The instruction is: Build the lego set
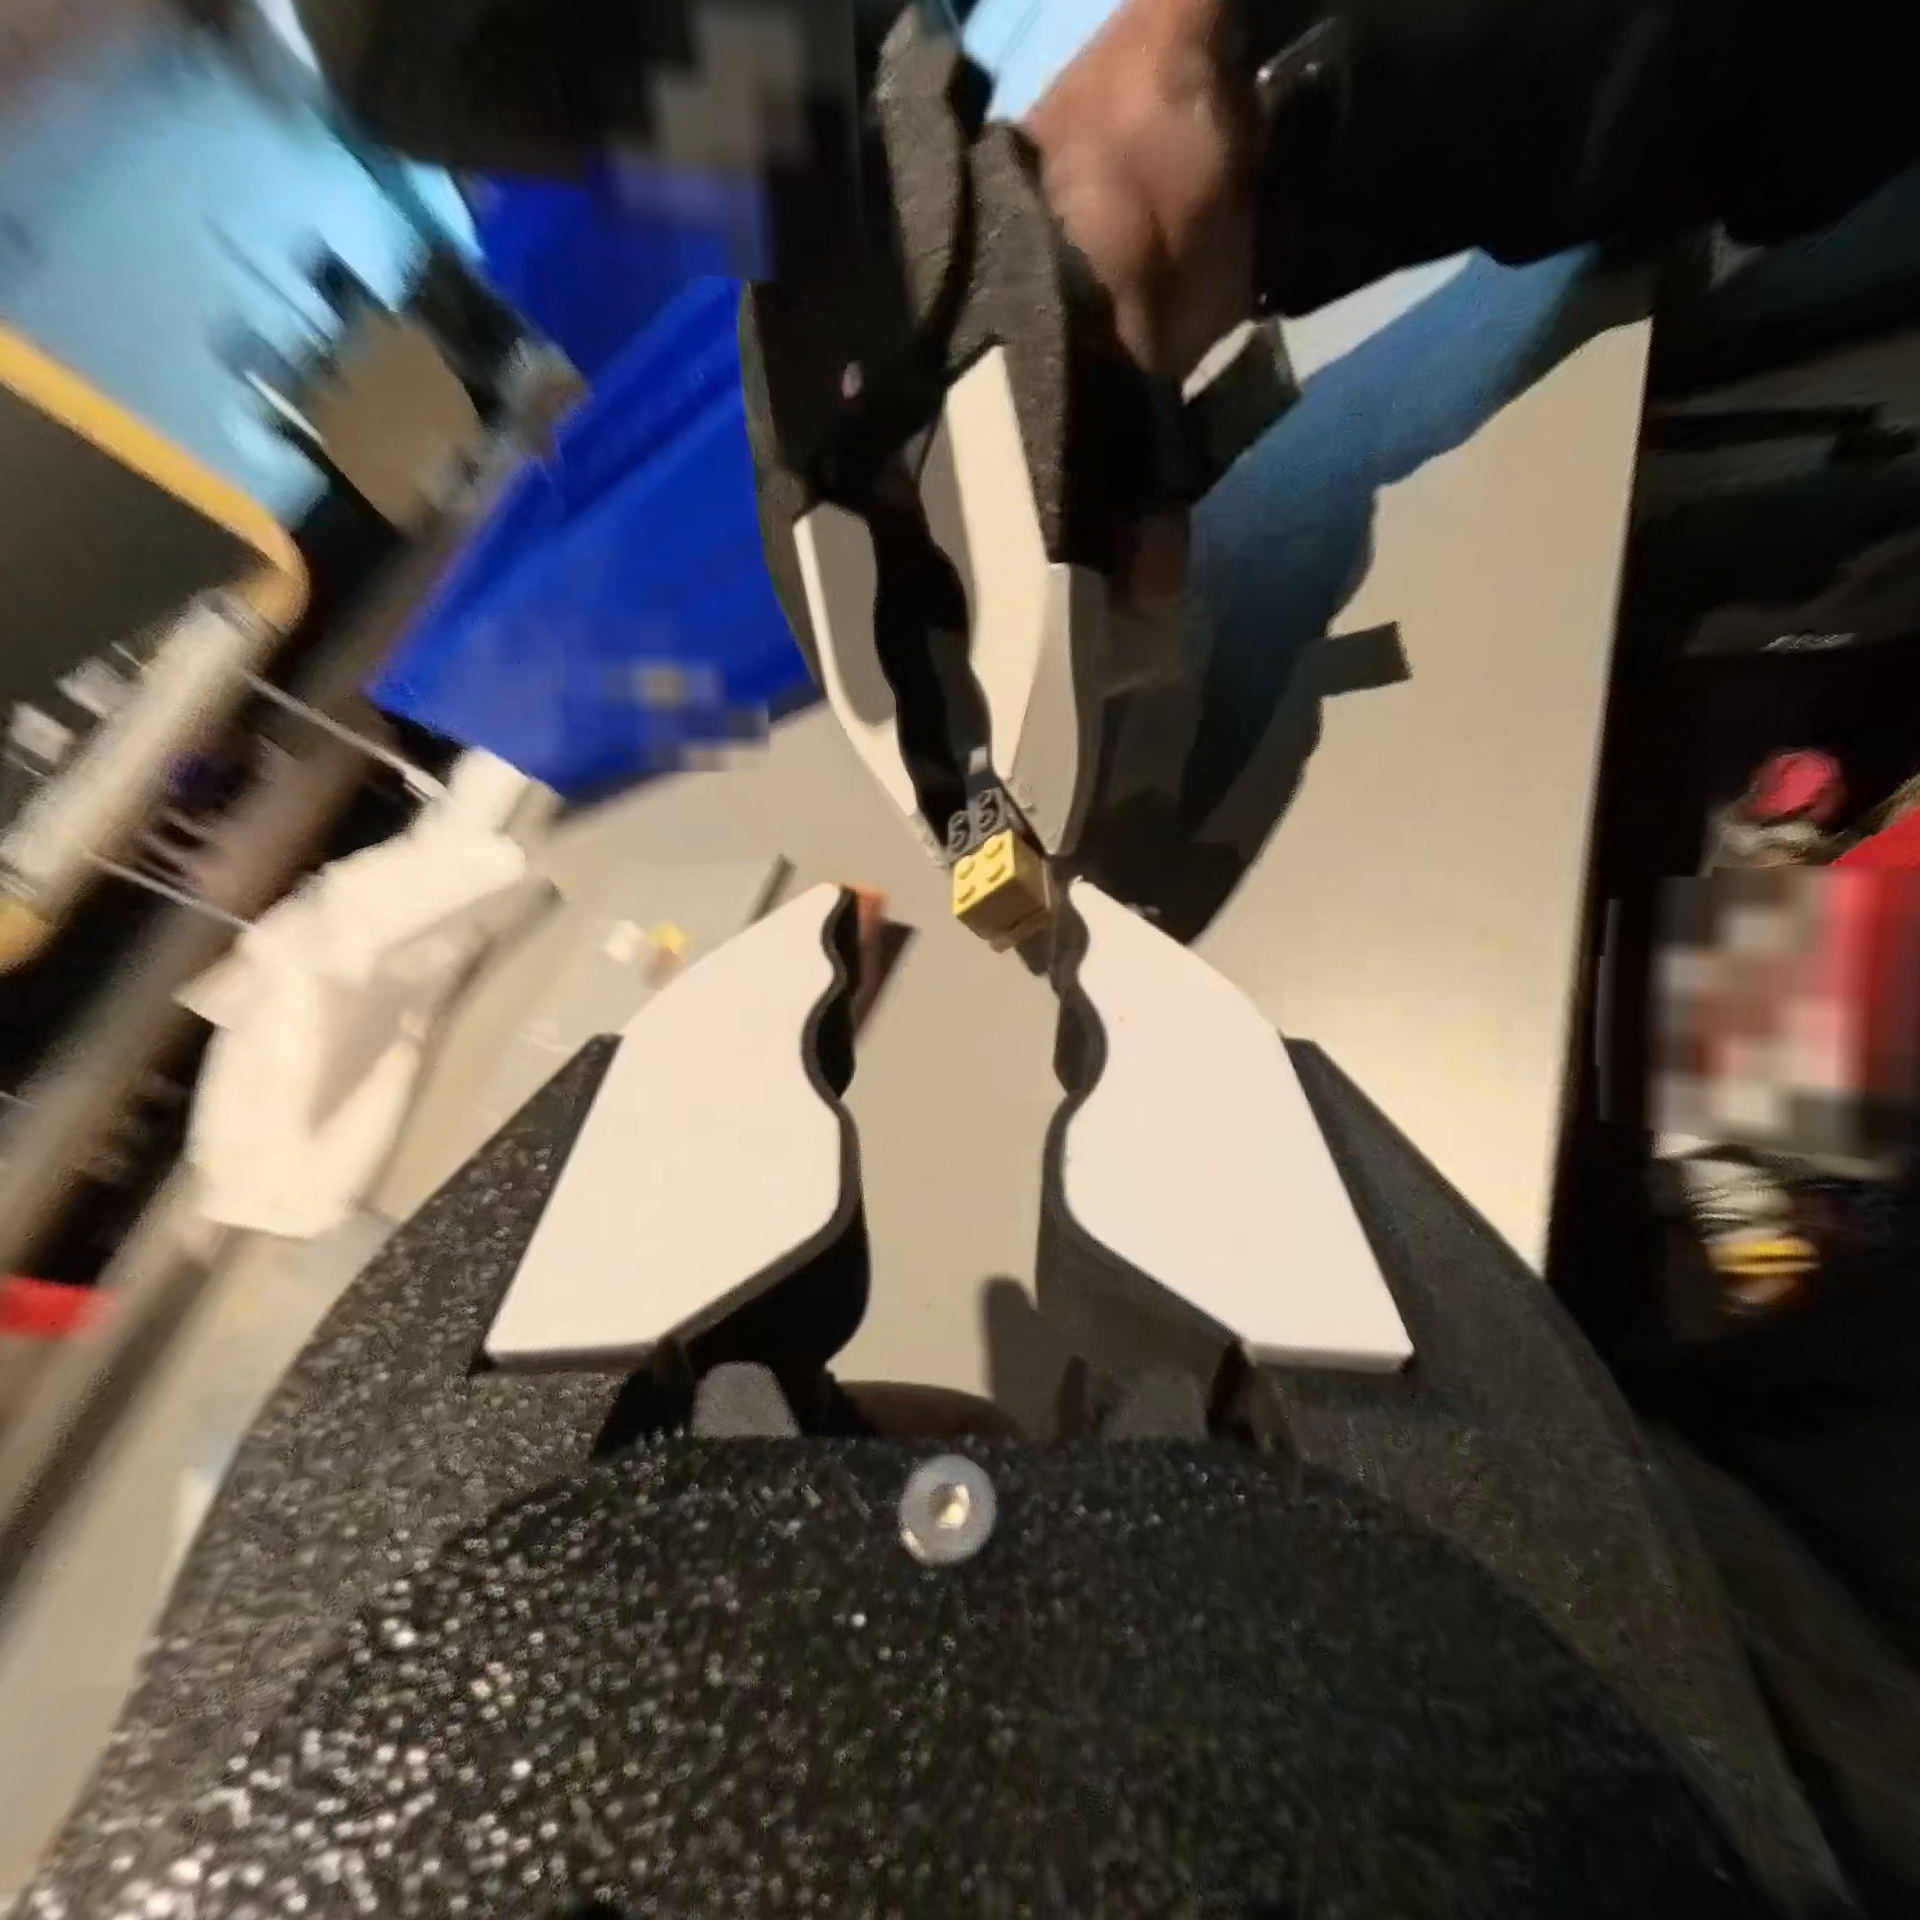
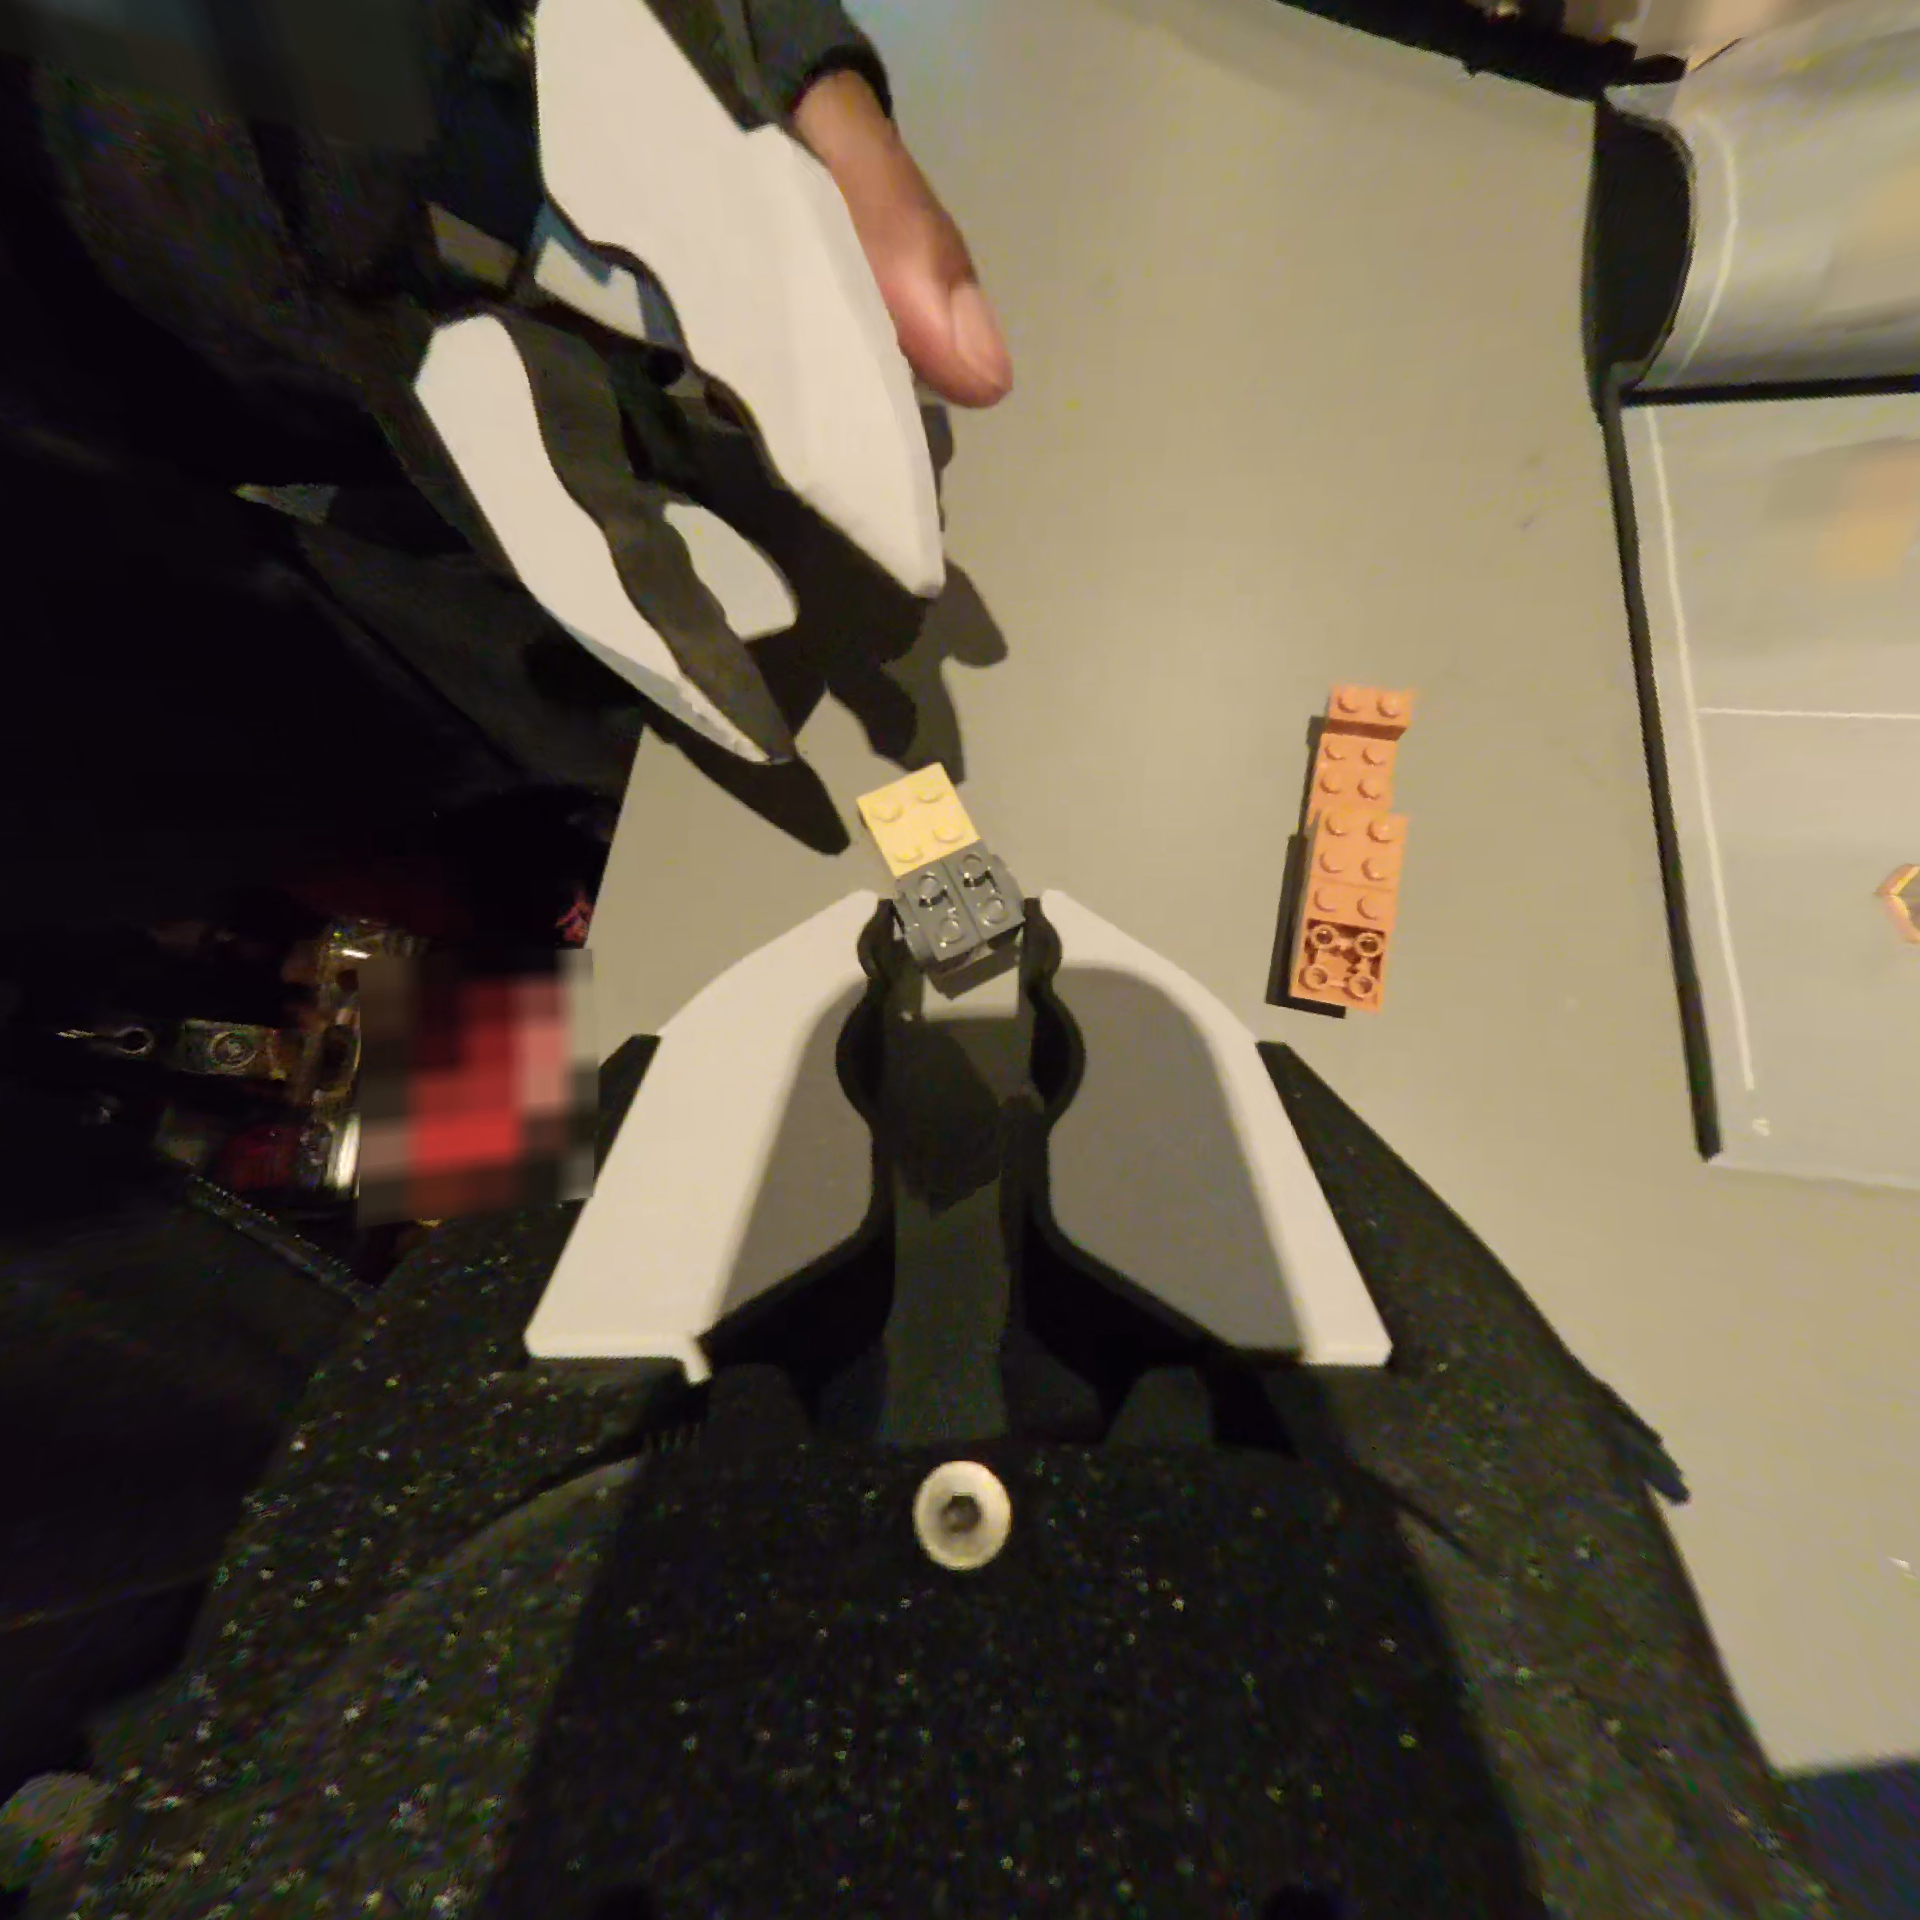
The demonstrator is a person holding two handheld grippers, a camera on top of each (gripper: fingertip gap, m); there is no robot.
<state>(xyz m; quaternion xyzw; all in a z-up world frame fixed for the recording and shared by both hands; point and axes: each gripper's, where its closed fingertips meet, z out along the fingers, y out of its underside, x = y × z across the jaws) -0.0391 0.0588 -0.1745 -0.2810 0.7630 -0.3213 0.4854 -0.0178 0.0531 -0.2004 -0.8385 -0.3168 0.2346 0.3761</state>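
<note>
My right gripper (image 2: 958, 914) is shut on a small dark grey brick (image 2: 956, 909) with a tan 2x2 plate (image 2: 920, 816) joined to its far end, held above the grey table (image 2: 1247, 416). In the left wrist view the right gripper (image 1: 992, 831) comes down from above with the grey brick (image 1: 982, 821) and the tan plate (image 1: 992, 883). My left gripper (image 1: 964, 896) is open, its tips on either side of the tan plate, which sits close to the right fingertip. In the right wrist view the left gripper (image 2: 852, 665) is open just beyond the plate.
An orange brick assembly (image 2: 1351, 852) lies on the table to the right. A clear tray (image 2: 1818, 727) with a black edge stands farther right. A blue bin (image 1: 623, 520) and a white crumpled bag (image 1: 343, 1039) are at the left. A person's thumb (image 2: 935, 291) rests on the left gripper. The tips of both grippers are at nearly the same place.
</note>
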